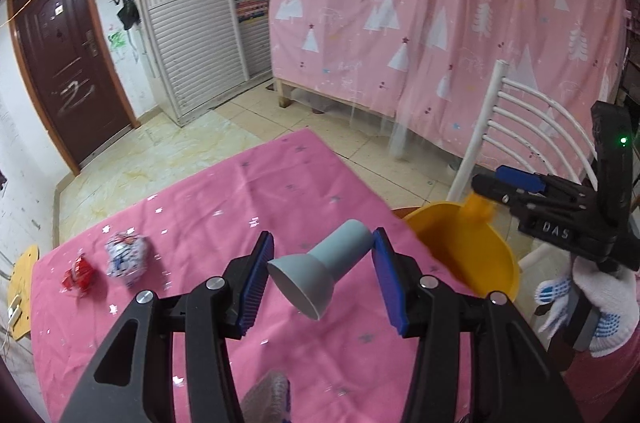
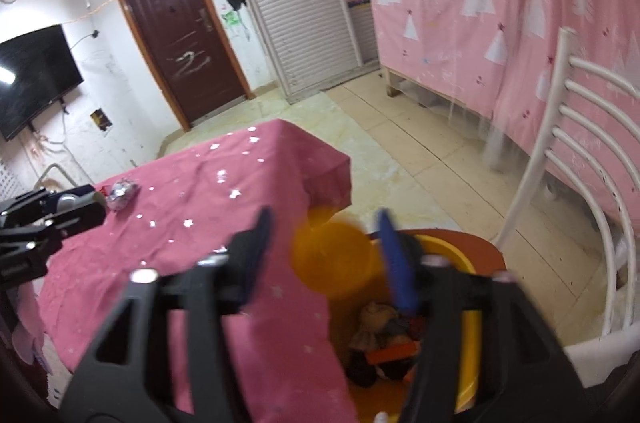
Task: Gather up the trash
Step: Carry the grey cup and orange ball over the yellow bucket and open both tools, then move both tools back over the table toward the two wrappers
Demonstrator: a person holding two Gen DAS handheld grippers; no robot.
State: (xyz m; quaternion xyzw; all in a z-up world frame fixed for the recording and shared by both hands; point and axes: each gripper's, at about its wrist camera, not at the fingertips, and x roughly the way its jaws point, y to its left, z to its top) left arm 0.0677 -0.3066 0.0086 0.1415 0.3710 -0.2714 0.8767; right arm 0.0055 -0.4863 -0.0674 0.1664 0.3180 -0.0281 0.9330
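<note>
Left gripper (image 1: pixel 323 277) wide open around grey-blue plastic funnel-shaped cup (image 1: pixel 320 273), not clamped. Right gripper (image 2: pixel 324 255) parted over yellow plastic basin (image 1: pixel 500 255), blurred orange scrap (image 2: pixel 330 257) apparently between pads, likely for dropping.

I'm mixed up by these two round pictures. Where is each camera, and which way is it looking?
Left wrist: on the left gripper, looking across the pink table at a grey-blue cup between its fingers; the right gripper and a gloved hand show.
Right wrist: on the right gripper, looking over the table edge above the yellow basin, a blurred orange thing between its fingers; the left gripper shows.
Both share the table, basin, white chair and brown door.
</note>
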